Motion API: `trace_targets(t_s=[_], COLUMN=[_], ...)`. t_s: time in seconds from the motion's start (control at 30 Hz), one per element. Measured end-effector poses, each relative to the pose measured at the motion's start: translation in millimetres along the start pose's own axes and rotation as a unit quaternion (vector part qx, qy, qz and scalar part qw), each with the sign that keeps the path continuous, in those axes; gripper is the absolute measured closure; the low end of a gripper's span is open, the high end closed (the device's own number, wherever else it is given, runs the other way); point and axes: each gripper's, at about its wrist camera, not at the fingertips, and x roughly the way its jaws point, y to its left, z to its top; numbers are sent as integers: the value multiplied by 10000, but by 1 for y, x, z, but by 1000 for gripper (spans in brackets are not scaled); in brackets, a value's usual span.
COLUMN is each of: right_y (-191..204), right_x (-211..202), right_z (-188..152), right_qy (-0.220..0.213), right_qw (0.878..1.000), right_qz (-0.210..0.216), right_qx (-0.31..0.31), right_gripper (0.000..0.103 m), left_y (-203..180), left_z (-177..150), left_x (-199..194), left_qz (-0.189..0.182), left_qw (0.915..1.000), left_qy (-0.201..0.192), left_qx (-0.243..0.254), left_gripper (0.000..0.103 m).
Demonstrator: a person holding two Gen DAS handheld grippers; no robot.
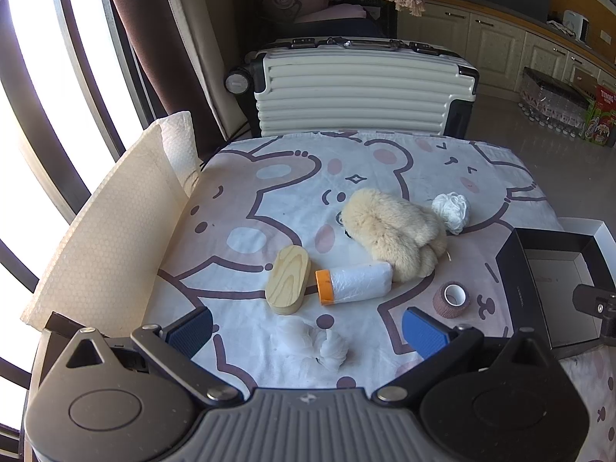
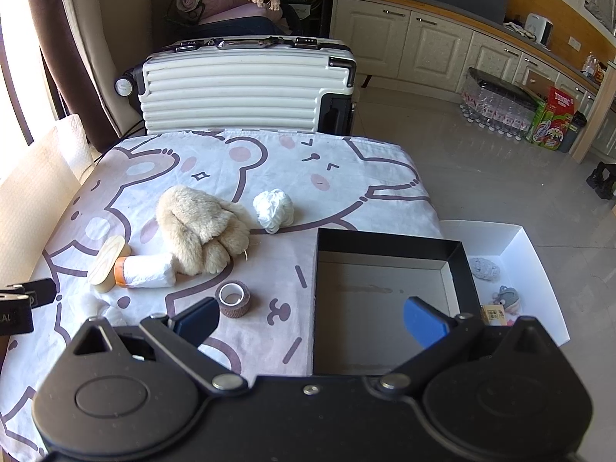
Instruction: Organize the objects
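Both grippers spread apart, holding nothing: left gripper (image 1: 308,331) over white mesh wad (image 1: 319,346), right gripper (image 2: 312,321) at black box (image 2: 385,300) edge. Tape roll (image 2: 233,299) sits beside the box.

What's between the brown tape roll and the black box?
Nothing: between the brown tape roll and the black box, only bare cartoon-print cloth shows, clearest in the right wrist view.

Ahead of the left claw (image 1: 308,325), the plush toy (image 1: 392,231) hides the far end of the white roll (image 1: 356,283). To its right, the black box (image 1: 554,269) is cut by the frame edge. Beyond the right claw (image 2: 311,321), small items (image 2: 500,300) in the white tray (image 2: 539,269) are too small to identify.
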Motion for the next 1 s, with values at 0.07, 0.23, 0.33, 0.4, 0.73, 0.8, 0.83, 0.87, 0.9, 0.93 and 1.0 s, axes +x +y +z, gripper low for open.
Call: trace_targets(t_s=[0.07, 0.23, 0.33, 0.4, 0.73, 0.8, 0.83, 0.87, 0.9, 0.93, 1.0], right_y=[1, 7, 13, 19, 41, 44, 46, 47, 47, 48, 50], right_x=[-1, -3, -3, -4, 0, 1, 1, 1, 1, 1, 2], right_z=[0, 2, 4, 5, 11, 12, 13, 13, 13, 13, 15], right_qy=[30, 16, 13, 5, -1, -12, -24, -37, -51, -62, -97], right_qw=[9997, 9997, 9997, 9998, 9997, 9997, 9996, 9996, 9996, 9995, 9994], right_qz=[-139, -124, -77, -71, -55, -68, -65, -56, -46, -45, -28], right_qx=[205, 220, 219, 200, 237, 254, 256, 265, 278, 299, 339], right_gripper=[0, 0, 0, 0, 0, 0, 0, 0, 0, 0, 0], left_y=[1, 11, 19, 23, 47, 50, 51, 52, 53, 54, 55], left_z=[0, -1, -1, -1, -4, -4, -4, -3, -3, -3, -3], left_x=[0, 0, 1, 0, 0, 0, 0, 0, 0, 0, 1], left_qz=[-1, 1, 12, 28, 83, 65, 68, 80, 84, 80, 64], left_qw=[10000, 10000, 10000, 9999, 9997, 9996, 9996, 9996, 9996, 9995, 9994], left_qy=[-16, -35, -51, -66, -94, -105, -115, -125, -137, -146, -159], left_qx=[10, -25, -59, -70, -215, -235, -243, -248, -253, -269, -292], left_gripper=[0, 0, 0, 0, 0, 0, 0, 0, 0, 0, 0])
